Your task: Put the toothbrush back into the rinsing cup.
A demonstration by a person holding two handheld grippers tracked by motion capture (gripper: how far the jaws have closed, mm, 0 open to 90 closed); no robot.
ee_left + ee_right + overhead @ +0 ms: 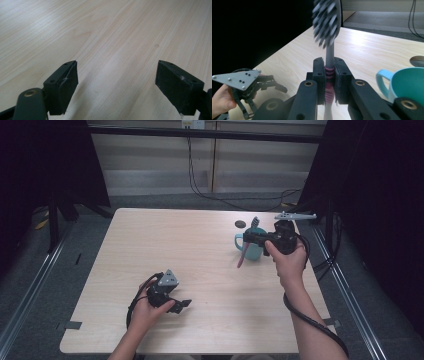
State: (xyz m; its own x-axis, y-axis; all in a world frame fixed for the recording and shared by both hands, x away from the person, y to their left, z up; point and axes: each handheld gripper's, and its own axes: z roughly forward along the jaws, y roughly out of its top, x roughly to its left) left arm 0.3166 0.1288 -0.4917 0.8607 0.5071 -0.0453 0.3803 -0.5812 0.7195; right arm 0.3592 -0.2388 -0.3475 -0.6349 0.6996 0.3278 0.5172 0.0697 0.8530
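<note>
My right gripper [329,82] clamps the toothbrush [327,20] by its pink grip, beside the teal mug [251,248] near the table's [200,260] far right edge. I judge the next move: lowering it into the mug. My left gripper [116,82] rests open-jawed near the front edge.

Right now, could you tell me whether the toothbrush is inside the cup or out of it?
Out: the toothbrush is clamped in the right gripper, its handle hanging in front of the cup.
</note>
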